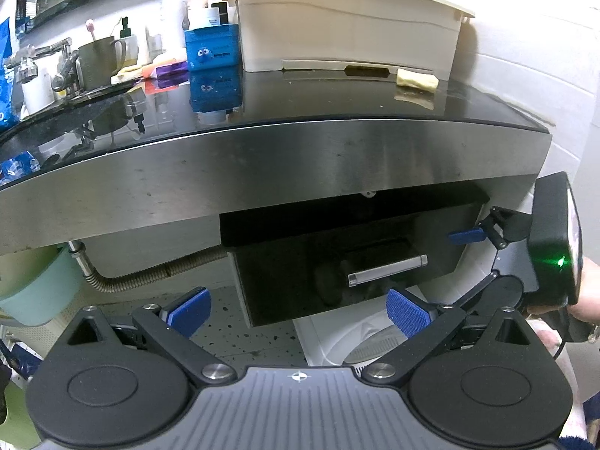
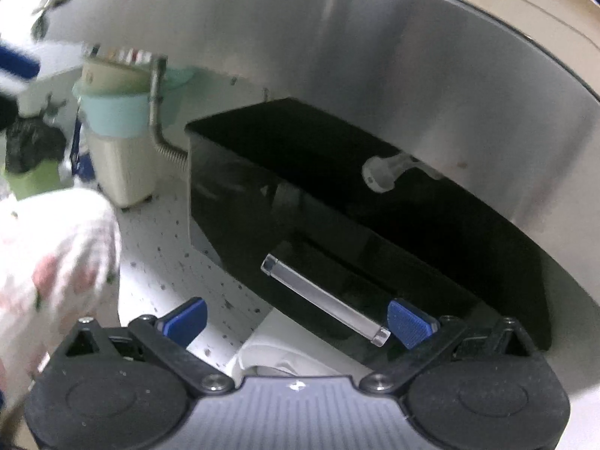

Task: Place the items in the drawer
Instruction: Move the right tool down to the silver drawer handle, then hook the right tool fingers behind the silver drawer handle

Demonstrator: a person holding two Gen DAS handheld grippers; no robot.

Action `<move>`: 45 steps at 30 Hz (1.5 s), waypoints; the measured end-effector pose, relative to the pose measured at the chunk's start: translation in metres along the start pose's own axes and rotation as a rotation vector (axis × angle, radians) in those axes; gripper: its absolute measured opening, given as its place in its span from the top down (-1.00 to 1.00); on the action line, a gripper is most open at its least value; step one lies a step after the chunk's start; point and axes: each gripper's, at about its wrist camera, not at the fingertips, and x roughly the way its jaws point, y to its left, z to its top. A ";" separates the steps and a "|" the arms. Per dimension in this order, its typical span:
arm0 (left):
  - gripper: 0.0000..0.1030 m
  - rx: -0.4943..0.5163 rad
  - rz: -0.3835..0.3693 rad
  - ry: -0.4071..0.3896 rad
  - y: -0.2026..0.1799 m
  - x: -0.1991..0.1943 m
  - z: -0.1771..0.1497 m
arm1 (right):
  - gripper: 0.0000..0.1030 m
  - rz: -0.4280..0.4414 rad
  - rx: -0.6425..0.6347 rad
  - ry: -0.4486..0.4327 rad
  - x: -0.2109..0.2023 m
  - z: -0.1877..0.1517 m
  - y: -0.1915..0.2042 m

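Note:
A black drawer [image 1: 292, 262] hangs shut under the steel counter edge [image 1: 262, 157], with a silver bar handle [image 1: 388, 270]. My left gripper [image 1: 298, 309] is open and empty, a little below and in front of the drawer. The right gripper [image 1: 487, 251] shows at the drawer's right end in the left wrist view. In the right wrist view my right gripper [image 2: 298, 318] is open and empty, close to the drawer [image 2: 337, 187], with the handle [image 2: 326, 300] lying between the blue fingertips [image 2: 410, 320]. On the counter stand bottles [image 1: 172, 3] and a blue holder [image 1: 212, 47].
A cream storage box [image 1: 348, 26] and a yellow sponge [image 1: 417, 80] sit on the black countertop. A tap [image 1: 63, 63] and a green cup [image 1: 99, 60] are at the left. A flexible hose [image 1: 150, 272] and a mint basin [image 1: 33, 292] hang under the counter. A white appliance [image 1: 348, 337] is below the drawer.

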 end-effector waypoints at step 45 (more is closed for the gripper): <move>-0.97 0.023 0.024 0.024 0.001 0.006 0.002 | -1.00 -0.008 -0.686 0.307 0.147 -0.013 0.037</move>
